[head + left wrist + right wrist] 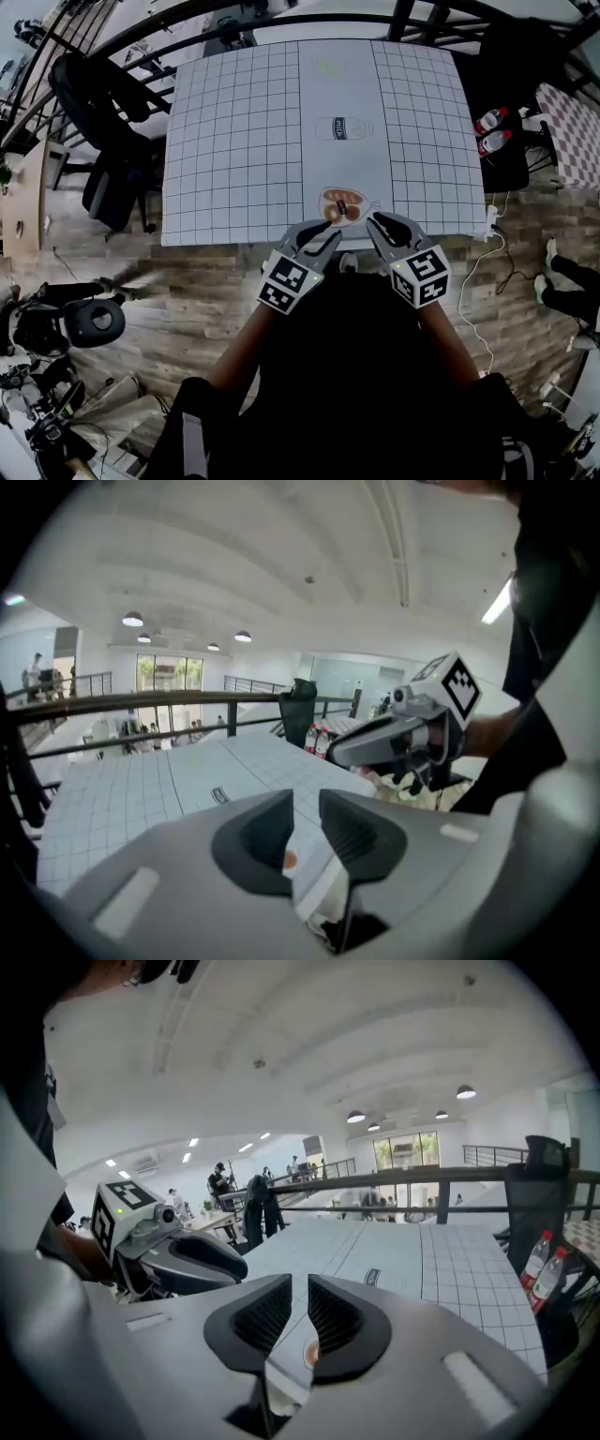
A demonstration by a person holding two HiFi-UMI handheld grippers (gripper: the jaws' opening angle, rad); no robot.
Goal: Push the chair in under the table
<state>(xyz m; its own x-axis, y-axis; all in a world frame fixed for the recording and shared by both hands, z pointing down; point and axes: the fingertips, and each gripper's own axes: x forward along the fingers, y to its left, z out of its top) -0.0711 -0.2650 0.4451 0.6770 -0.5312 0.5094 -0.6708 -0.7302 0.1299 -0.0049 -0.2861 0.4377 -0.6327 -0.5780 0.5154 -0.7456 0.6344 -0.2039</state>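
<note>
White-gridded counter (234, 141) spreads out ahead of both claws, on a wood floor (187, 300). My left claw (322, 239) and right claw (386, 230) hang side by side just over its near edge, with a printed plate picture (342, 206) just ahead between them. Each claw's jaws stand a little apart with nothing between them. No chair shows directly below or ahead of either claw. The one I can make out is a black office chair (108, 159), well off to the left of my left claw by the counter's left side, not tucked in. If that is the one meant, I judge the push not yet begun. Next I'd need to turn to it, set both claws against its back and shove it toward the counter.
</note>
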